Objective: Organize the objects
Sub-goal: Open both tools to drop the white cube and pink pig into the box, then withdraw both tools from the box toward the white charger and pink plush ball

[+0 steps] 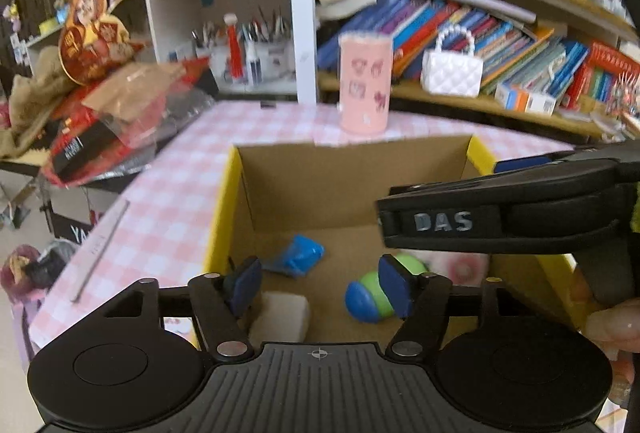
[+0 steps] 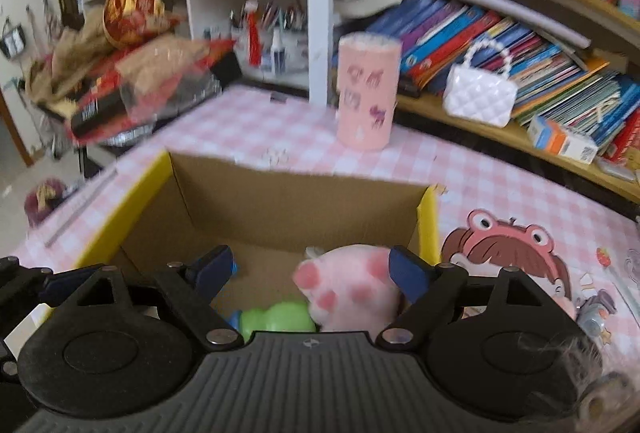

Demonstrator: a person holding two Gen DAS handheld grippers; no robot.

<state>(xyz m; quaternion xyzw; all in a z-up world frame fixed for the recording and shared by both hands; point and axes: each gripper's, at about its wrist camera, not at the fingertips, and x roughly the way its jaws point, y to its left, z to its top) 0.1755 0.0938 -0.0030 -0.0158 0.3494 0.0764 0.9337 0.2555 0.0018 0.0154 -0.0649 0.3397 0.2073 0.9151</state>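
Left gripper (image 1: 322, 287) at the frame's bottom, jaws apart and empty — over the cardboard box (image 1: 352, 161) holding a green-blue toy (image 1: 368, 299). Right gripper (image 2: 310, 269) also spread, empty — pink plush (image 2: 352, 289) lies inside the box, lower centre.

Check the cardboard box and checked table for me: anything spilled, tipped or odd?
Nothing stands out. The pink spotted plush toy, green-and-blue toy, blue packet and white block lie loose inside the yellow-rimmed cardboard box; the pink cylinder stands upright behind it.
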